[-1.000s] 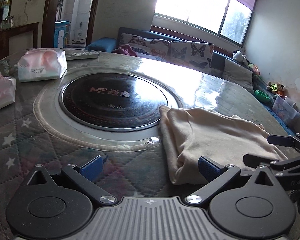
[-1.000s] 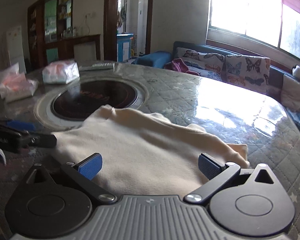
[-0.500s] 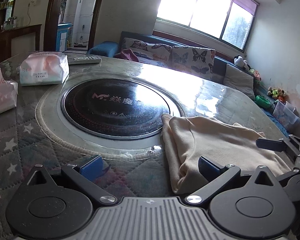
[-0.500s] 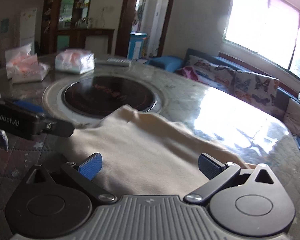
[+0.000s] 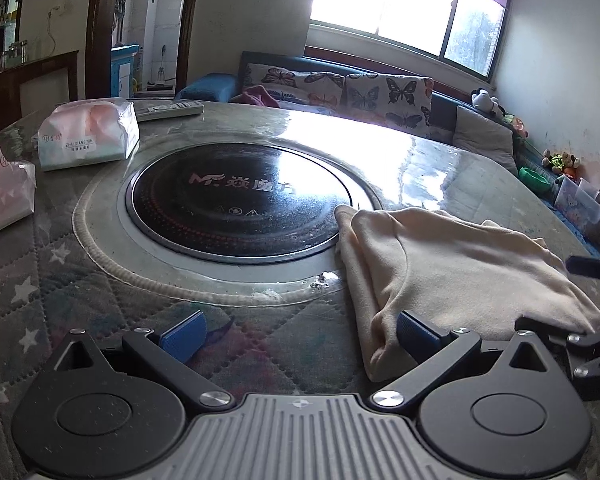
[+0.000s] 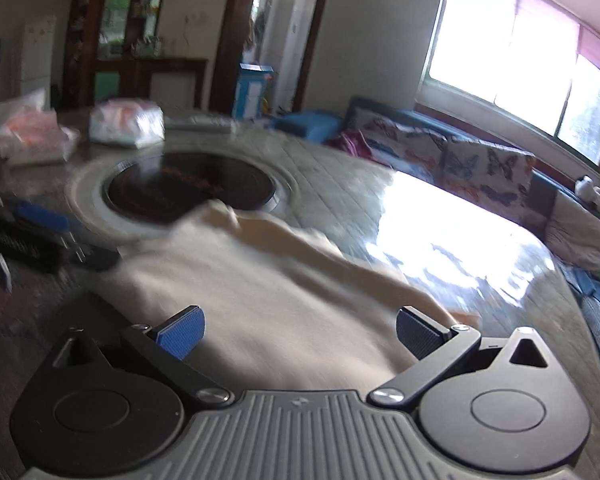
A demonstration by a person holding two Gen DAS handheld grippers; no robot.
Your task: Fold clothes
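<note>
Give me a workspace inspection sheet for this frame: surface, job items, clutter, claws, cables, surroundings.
Surface: round table with a quilted star-pattern cover under a glossy sheet; black cooktop set in the middle.
Job's things: cream garment, folded, lying flat on the table, its far corner at the cooktop's rim.
Clutter: two tissue packs and a remote on the far left side.
Claws: left claw open, low at the garment's near left edge, holding nothing; right claw open above the garment, view blurred.
Cables: nothing seen.
Surroundings: sofa with butterfly cushions, bright window, doorway, toys by the right wall.
</note>
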